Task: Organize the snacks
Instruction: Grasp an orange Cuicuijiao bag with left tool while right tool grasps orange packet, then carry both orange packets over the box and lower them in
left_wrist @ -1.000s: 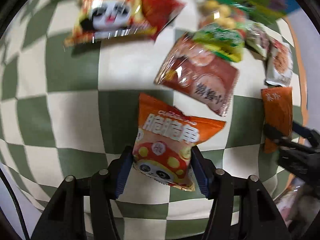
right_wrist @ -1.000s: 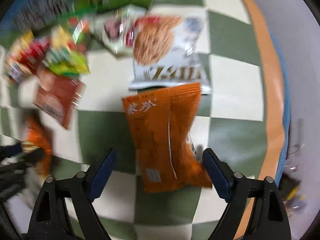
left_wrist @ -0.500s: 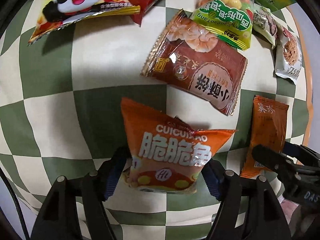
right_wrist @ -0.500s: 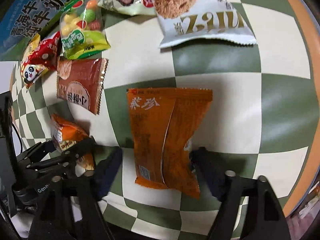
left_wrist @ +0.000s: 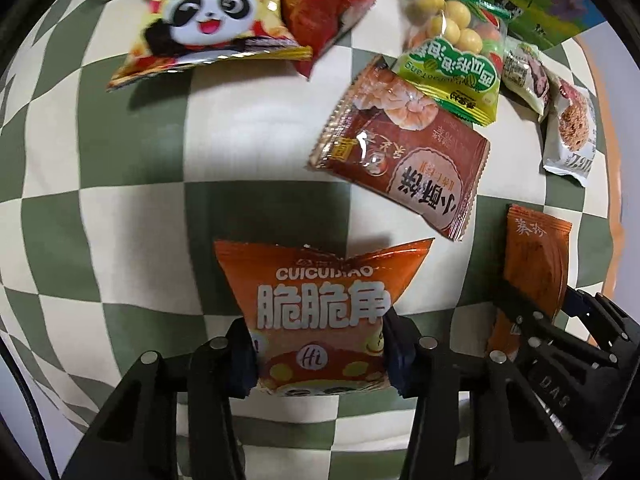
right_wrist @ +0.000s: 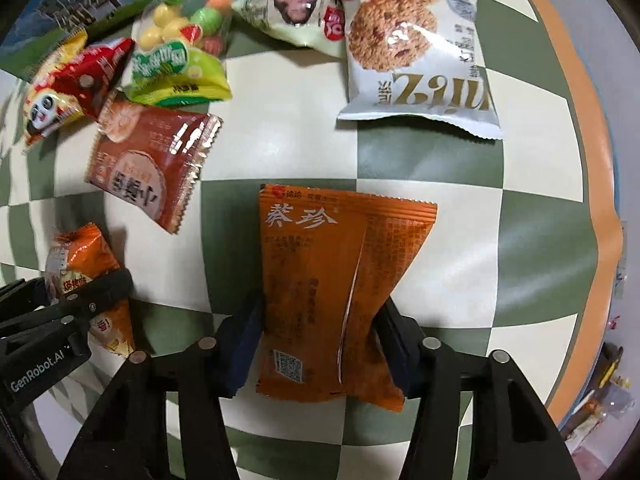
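The left gripper [left_wrist: 318, 354] is clamped on the lower half of the orange CUICUIJIAO bag [left_wrist: 322, 312], over the checked cloth [left_wrist: 132, 160]. To its right, the right gripper [right_wrist: 316, 344] pinches the plain orange packet [right_wrist: 332, 288]; a brown shrimp-cracker packet [left_wrist: 404, 164] lies ahead, between them

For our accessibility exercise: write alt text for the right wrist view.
The right gripper pinches a plain orange snack packet between its fingers above a green-and-cream checked cloth. A white oat-cookie packet lies beyond.
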The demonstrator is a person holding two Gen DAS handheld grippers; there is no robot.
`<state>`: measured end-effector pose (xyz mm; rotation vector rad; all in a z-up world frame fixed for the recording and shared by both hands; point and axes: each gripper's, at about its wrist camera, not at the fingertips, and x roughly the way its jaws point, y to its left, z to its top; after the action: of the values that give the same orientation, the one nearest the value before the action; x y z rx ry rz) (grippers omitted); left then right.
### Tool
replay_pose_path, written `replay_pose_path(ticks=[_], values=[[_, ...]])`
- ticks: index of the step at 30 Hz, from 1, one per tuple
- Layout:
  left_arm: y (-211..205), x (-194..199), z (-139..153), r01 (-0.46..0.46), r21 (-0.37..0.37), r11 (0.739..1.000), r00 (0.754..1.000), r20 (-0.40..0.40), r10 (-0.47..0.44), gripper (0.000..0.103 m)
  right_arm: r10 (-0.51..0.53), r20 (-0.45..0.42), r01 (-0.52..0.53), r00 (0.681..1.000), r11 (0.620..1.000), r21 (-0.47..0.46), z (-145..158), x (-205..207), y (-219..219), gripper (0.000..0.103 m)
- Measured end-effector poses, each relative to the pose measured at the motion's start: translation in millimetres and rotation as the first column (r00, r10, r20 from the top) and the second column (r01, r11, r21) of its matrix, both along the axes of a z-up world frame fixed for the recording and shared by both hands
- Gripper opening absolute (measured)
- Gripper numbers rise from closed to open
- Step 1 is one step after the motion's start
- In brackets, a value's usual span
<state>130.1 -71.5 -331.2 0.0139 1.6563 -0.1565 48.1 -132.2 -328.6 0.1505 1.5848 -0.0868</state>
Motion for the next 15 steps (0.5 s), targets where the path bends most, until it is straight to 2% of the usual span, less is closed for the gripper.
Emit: replay_pose_path(ticks=[4,9,15], values=[[8.7,6.5,25.5,-0.010,-0.045,0.999,1.000,0.016,0.011,0.046,-0.040,0.039,0.036,0.998,0.995,0.096,29.4,-0.3,-5.2,0.055],[10.7,25.3,89.1,-0.007,-0.137,0.991,0.995,0.098,0.021,0.046,-0.071,0.135,0.040,0.988,0.975,0.219,89.9,10.6,-6.9,0.055],[17.1,83.3,165.0,0.006,-0.231,0.973,0.977,0.211,0.044,0.046,-0.066,0.299,-0.028,0.952,0.954,0.299,184.9,71.1,-12.9,0.055]])
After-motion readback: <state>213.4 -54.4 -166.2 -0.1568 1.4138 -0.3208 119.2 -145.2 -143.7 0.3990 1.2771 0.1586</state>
